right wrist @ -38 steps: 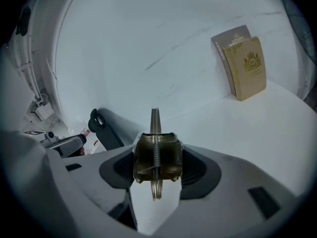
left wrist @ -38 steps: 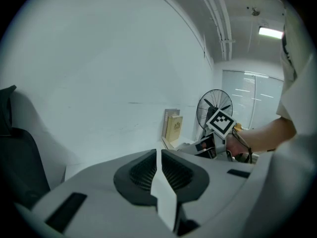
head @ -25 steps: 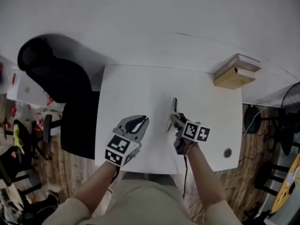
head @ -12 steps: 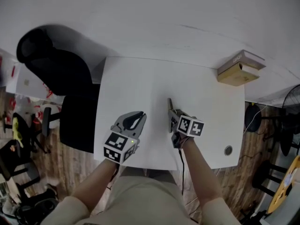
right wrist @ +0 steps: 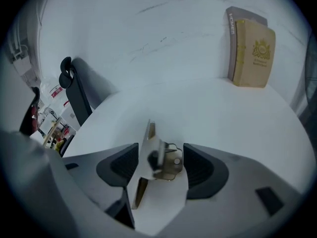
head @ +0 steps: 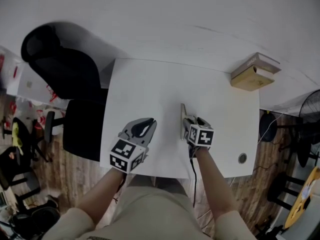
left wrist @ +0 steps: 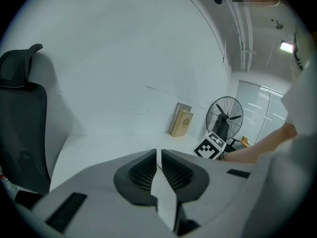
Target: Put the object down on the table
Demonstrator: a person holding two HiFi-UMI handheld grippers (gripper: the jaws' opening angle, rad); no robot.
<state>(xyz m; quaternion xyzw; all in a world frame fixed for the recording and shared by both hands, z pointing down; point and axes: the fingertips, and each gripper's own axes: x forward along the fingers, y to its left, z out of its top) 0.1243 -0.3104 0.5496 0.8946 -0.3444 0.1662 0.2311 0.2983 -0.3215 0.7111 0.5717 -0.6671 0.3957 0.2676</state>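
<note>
A thin white clipboard (head: pixel 182 121) with a brass clip (right wrist: pixel 171 163) stands on its edge on the white table (head: pixel 150 94), right of the middle. My right gripper (head: pixel 191 125) is around its near end. In the right gripper view the board (right wrist: pixel 148 182) sits between the dark pads (right wrist: pixel 118 165) with gaps on both sides, and the jaws are opening. My left gripper (head: pixel 142 129) rests near the table's front edge, left of the board. Its jaws are shut with nothing between them (left wrist: pixel 158 157).
A tan box with a book (head: pixel 252 73) stands at the table's back right corner. A round cable hole (head: pixel 242 158) is at the front right. A black office chair (head: pixel 60 79) stands left of the table, a floor fan (left wrist: pixel 225 115) to its right.
The right gripper has shifted slightly left and nearer, with the clipboard now more upright against the table. The left gripper has hardly moved.
</note>
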